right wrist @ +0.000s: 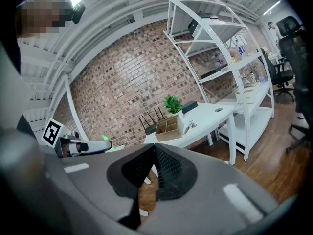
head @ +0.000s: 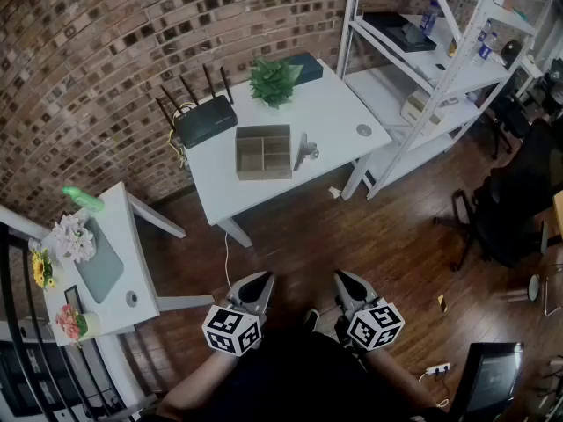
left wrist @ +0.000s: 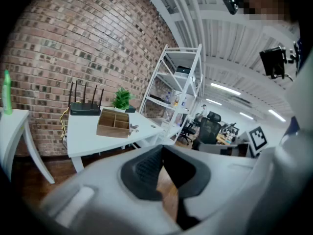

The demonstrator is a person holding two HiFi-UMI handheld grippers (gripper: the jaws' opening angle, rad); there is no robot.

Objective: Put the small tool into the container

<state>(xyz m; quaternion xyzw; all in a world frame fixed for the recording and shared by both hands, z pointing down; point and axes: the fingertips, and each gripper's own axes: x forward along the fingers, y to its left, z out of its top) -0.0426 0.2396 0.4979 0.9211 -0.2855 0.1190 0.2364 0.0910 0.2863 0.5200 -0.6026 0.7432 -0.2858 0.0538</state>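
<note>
Side table (head: 132, 236) with flowers (head: 72, 238), left; router (head: 205, 120), potted plant (head: 273, 80) and wooden container (head: 262, 175) on the white table (head: 339, 112); shelving (head: 440, 69), right. The small tool (head: 305, 152), silvery metal, lies on the tabletop just right of the container, outside it. Wooden floor (head: 352, 227) separates the table from the left gripper (head: 263, 279) and right gripper (head: 343, 278), the jaws of both closed on nothing.

Counter (head: 334, 117): white. Container (head: 263, 152): brown wood. Tool (head: 305, 150), at its three o'clock: silver. Router (head: 205, 120), ten o'clock: black. Plant (head: 272, 80), twelve o'clock: green. Wall (head: 88, 60): red-brown brick. Left gripper (head: 262, 280), right gripper (head: 345, 277): grey, jaws lined black, cubes black-and-white squares.
</note>
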